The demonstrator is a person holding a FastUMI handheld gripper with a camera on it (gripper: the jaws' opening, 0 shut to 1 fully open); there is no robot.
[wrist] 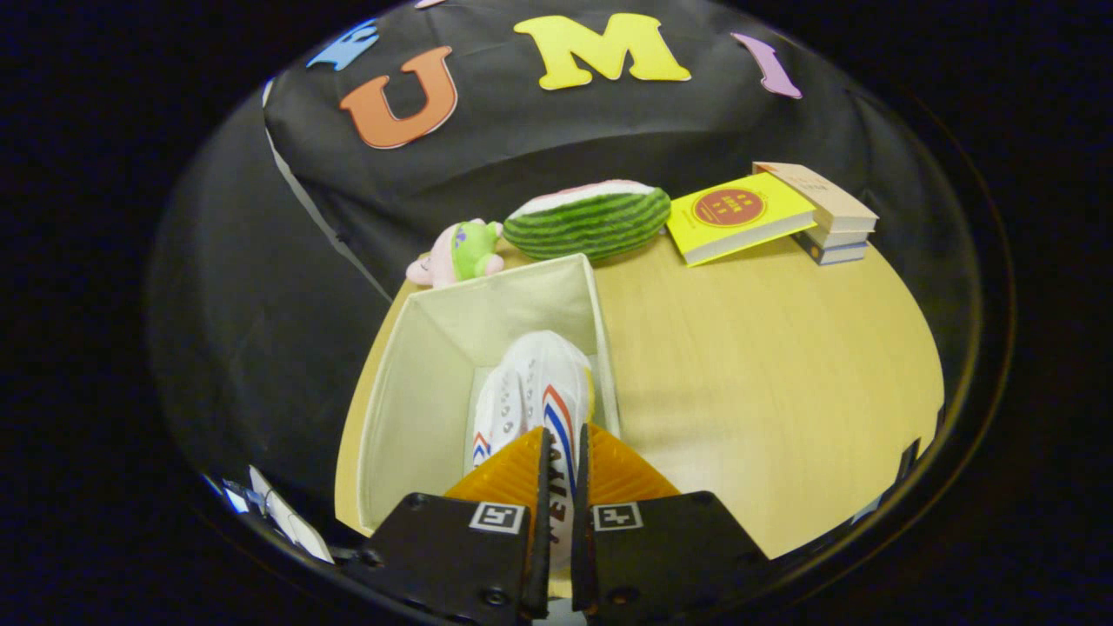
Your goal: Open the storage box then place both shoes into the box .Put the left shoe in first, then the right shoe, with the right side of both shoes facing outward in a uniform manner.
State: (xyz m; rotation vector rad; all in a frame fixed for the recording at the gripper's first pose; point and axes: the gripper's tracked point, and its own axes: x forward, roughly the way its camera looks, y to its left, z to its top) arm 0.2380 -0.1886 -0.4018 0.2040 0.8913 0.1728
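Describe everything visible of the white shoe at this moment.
The white shoe looks like a canvas sneaker with metal eyelets and red and blue side stripes. It points away from the gripper, toe inside the open cream fabric storage box, by its right wall. The gripper's fingers are closed on a thin edge of its rear part.

The gripper (561, 452) pinches a white shoe (535, 391) inside the open storage box (409, 391) on the table (765, 365).
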